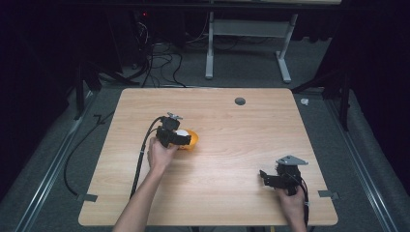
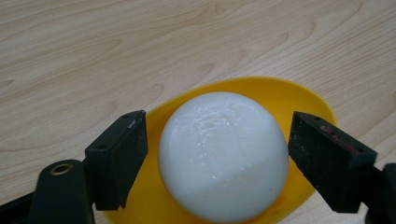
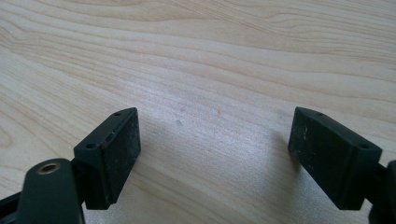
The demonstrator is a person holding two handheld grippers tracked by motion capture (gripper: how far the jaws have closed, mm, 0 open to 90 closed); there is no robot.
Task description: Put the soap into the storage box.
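Because your left claw (image 2: 217, 158) straddles the glossy white ball (image 2: 223, 156) in the shallow yellow plastic dish (image 2: 275, 93), jaws apart, you're set to grip; your right claw (image 3: 215, 158) rests agape on the pale wooden counter (image 3: 210, 56).

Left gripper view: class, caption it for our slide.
Open left gripper straddling a glossy white ball in a shallow yellow plastic dish.

Looks like a lab or recording studio, not a home. Bare light-wood table (image 1: 212, 159) with a round cable hole (image 1: 240, 101), standing on grey carpet (image 1: 241, 67). Walled in by dark drapes or panels on both sides, too dim to tell which. Loose black cables (image 1: 162, 60) tangled on the floor beyond the far edge, beside the white metal legs of a second desk (image 1: 285, 58). Strips of grey tape (image 1: 87, 197) stuck down by the near corners. Metal rails (image 1: 48, 179) running along the floor at either side.
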